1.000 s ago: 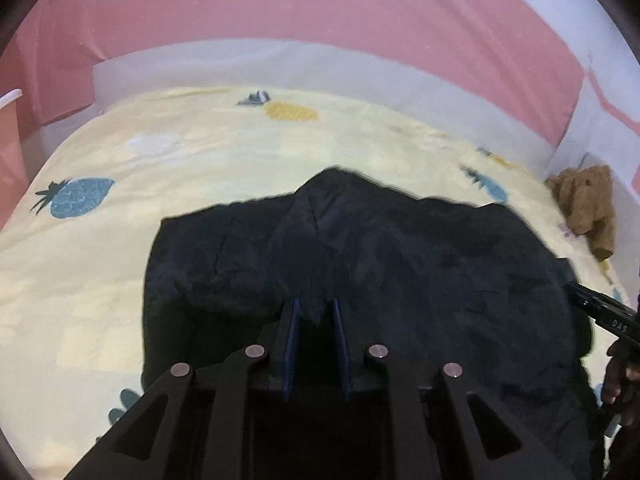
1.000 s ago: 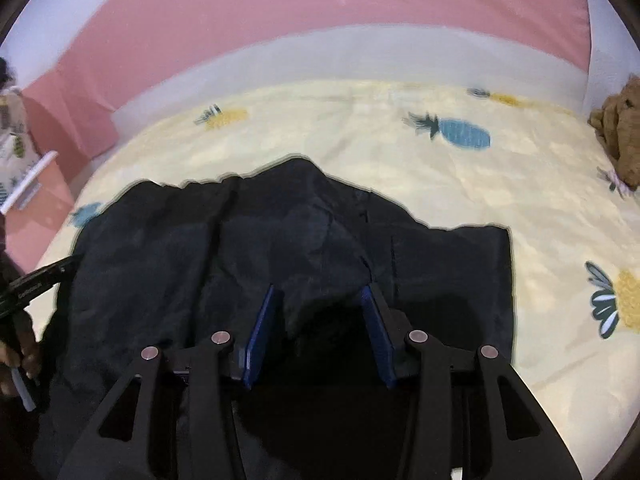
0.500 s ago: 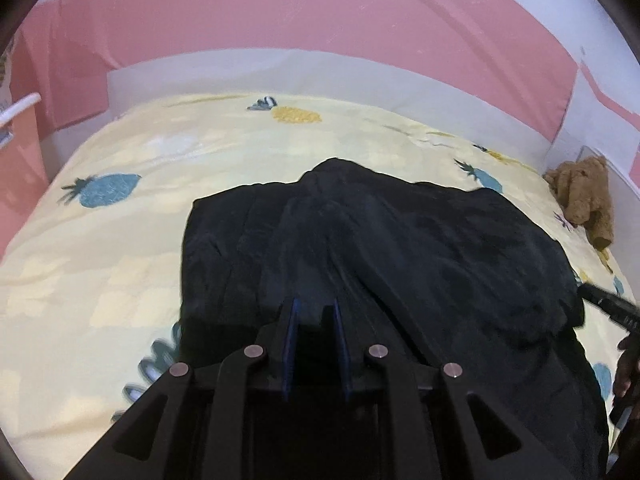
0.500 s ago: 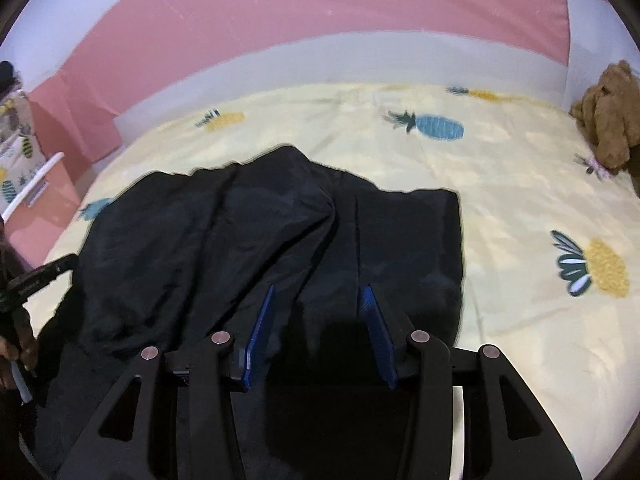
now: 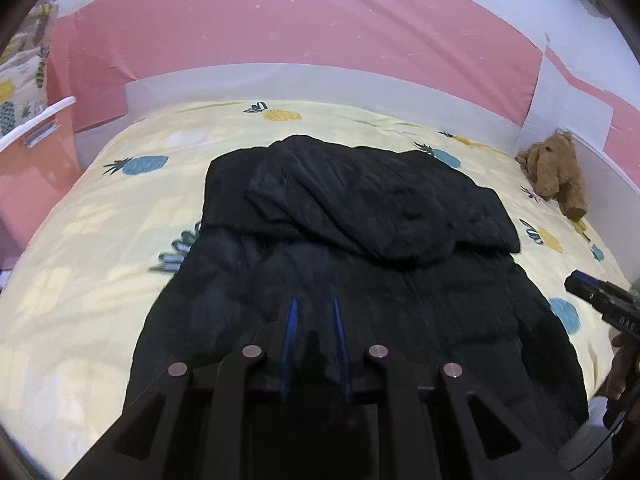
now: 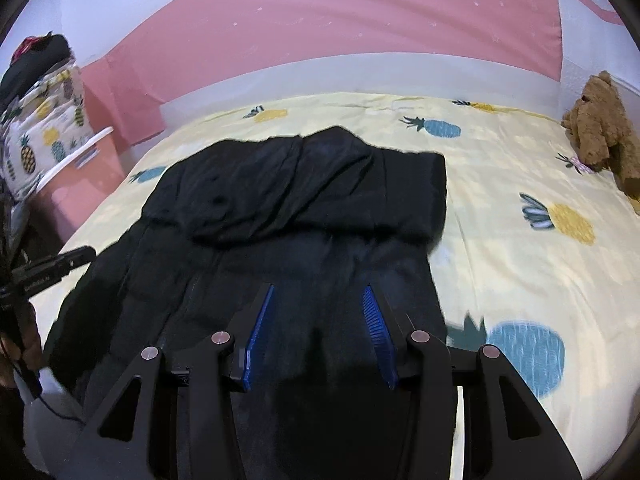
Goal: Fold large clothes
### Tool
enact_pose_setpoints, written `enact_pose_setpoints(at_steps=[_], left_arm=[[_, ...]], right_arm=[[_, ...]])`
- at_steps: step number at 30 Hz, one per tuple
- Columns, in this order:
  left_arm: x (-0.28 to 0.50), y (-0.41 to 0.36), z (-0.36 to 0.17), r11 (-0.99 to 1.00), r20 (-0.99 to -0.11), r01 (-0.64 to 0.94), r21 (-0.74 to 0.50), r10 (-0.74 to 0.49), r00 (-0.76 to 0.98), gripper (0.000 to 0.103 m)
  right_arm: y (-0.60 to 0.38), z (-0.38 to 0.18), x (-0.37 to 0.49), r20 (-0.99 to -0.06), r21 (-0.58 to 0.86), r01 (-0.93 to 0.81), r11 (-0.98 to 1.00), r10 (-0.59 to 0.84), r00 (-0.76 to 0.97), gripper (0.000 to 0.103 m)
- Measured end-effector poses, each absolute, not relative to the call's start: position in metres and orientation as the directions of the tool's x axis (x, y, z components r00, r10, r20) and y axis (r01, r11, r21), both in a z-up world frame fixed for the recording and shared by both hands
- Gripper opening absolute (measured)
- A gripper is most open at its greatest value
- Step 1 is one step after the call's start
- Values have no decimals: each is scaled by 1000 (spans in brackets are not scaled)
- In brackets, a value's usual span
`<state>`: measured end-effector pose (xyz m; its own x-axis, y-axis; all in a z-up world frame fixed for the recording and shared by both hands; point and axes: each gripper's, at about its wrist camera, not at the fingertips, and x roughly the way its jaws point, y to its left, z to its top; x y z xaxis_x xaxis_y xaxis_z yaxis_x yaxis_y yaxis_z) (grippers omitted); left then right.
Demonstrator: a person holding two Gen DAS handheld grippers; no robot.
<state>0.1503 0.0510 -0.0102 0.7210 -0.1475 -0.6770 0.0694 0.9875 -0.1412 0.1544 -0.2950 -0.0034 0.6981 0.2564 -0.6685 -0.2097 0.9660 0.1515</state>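
Note:
A large black jacket lies on the yellow pineapple-print bed; it also shows in the right wrist view. Its far part is folded back toward me and forms a thick band across the middle. My left gripper hovers above the jacket's near part with a narrow gap between its blue pads and nothing between them. My right gripper is wide open and empty above the jacket's near right part. Each gripper's tip shows at the other view's edge.
The bed sheet stretches to a white rail and a pink wall behind. A brown plush toy sits at the far right corner, also in the right wrist view. A pineapple-print bundle rests on a pink stand at left.
Both grippers have let go of the jacket's far edge and pulled back toward me. The folded flap now lies flat across the jacket. The left jaws have opened slightly.

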Motion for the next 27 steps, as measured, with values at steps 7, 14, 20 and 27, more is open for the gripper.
enact_pose_setpoints(at_steps=[7, 14, 20, 27], left_arm=[[99, 46, -13, 988, -684, 66, -138, -143, 716, 18], [73, 48, -24, 992, -696, 56, -116, -122, 708, 25], [65, 57, -37, 999, -702, 20, -40, -42, 711, 29], [66, 86, -52, 998, -706, -66, 20, 61, 705, 43]], right_arm=[[-297, -19, 108, -685, 159, -206, 966, 258, 681, 50], [-313, -42, 88, -712, 178, -161, 971, 240, 660, 55], [-340, -54, 84, -732, 187, -95, 978, 203, 650, 61], [-368, -76, 87, -765, 218, -11, 976, 178, 619, 61]])
